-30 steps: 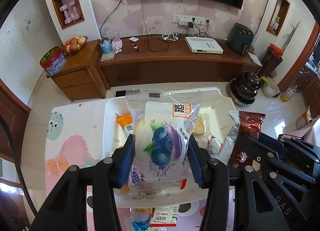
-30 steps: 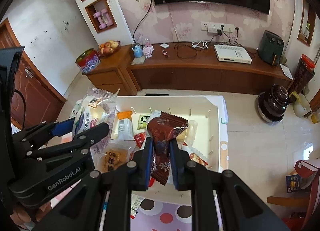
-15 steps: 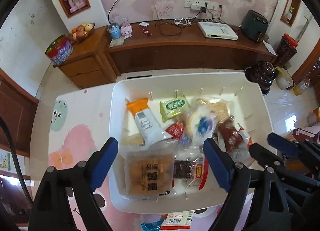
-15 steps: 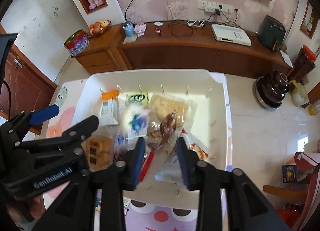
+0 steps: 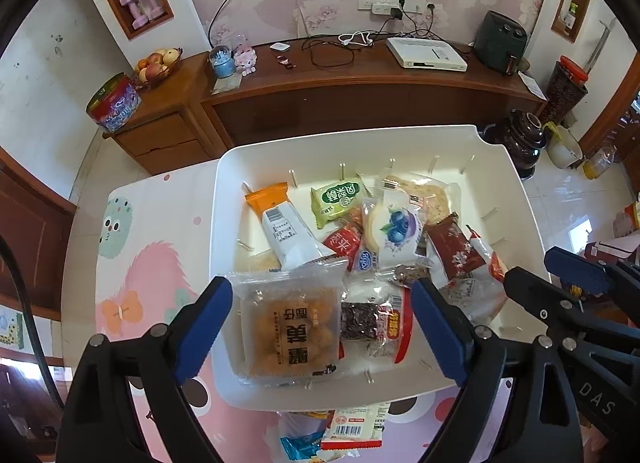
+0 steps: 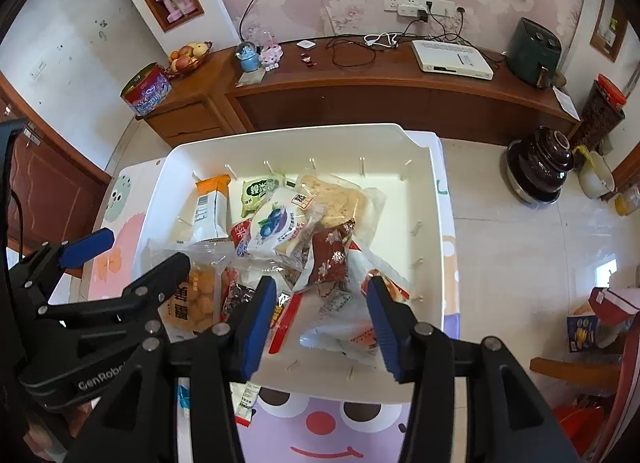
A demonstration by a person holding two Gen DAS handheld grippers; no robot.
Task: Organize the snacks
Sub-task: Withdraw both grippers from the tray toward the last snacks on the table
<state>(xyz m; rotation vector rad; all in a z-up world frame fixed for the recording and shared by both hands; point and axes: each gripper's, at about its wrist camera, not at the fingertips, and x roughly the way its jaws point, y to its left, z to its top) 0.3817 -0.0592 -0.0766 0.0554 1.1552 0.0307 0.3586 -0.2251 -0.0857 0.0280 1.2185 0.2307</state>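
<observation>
Both my grippers, left (image 5: 320, 327) and right (image 6: 322, 315), hang wide open and empty over the bin's (image 5: 520, 199) near rim. A few packets (image 5: 352, 427) lie outside it on the mat, so I judge the job mostly done. Farther in, the blueberry cake (image 5: 394, 231) and the maroon packet (image 5: 454, 249) rest atop the pile.

Both wrist views look down, close, sharing white bin (image 5: 520, 199).

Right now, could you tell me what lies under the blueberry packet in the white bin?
The blueberry packet rests on a red wrapper, a blue-white one and a large biscuit pack; anything deeper in the white bin is covered.
</observation>
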